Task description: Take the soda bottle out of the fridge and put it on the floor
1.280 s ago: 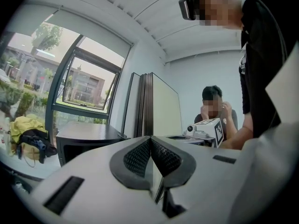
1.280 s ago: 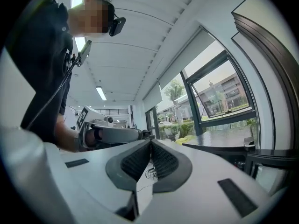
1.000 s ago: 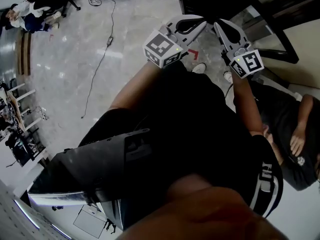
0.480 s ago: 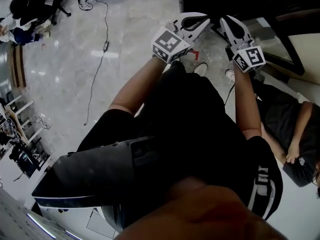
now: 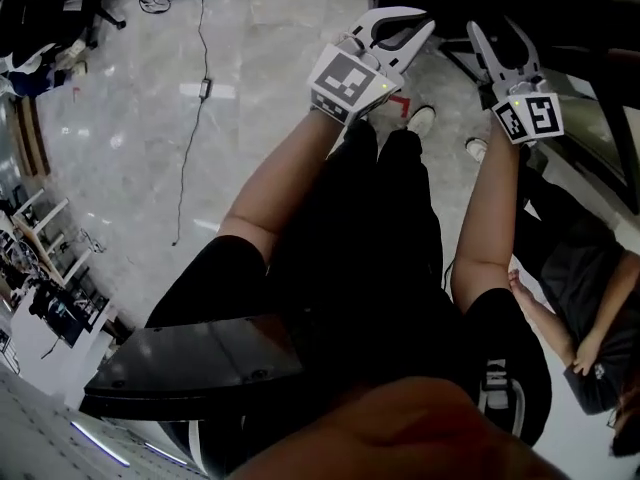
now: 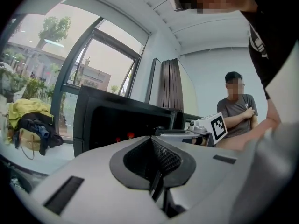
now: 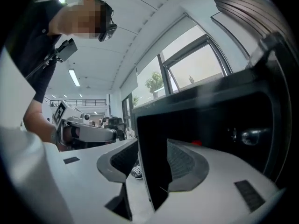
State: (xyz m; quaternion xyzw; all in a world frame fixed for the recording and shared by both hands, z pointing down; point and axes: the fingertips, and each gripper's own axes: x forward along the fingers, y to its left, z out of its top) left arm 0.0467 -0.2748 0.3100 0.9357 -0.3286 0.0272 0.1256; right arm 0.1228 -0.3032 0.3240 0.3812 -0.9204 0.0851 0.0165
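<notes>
On the pale stone floor (image 5: 250,88), at its top edge in the head view, stands the black fridge (image 6: 117,118), low and dark-fronted, with two small red lights showing. The person stands right before it with both arms reaching forward; a second person (image 6: 238,111) sits just beside, on the right.

The left gripper (image 5: 425,28) is held level towards the fridge front, its fingers (image 6: 168,157) clenched together on nothing. The right gripper (image 5: 498,38) is beside it, nearer the fridge. Its fingers (image 7: 182,160) have just been opening, and the edge of the door (image 7: 152,181) stands between them. A gap shows on one side, so the pads look released rather than pressing.

The soda bottle is in no view. It is most likely still inside the fridge behind the dark door, so the task seems to be at the door-opening step.

Its make cannot be told yet. A full bottle would probably be fairly heavy for one gripper, round and smooth, and perhaps damp from the cold, so it could slip. If it is plastic, the wall would give under a hard squeeze. The safest hold is likely across the straight body below the shoulder, or at the neck under the cap, kept upright all the way down to the floor.
</notes>
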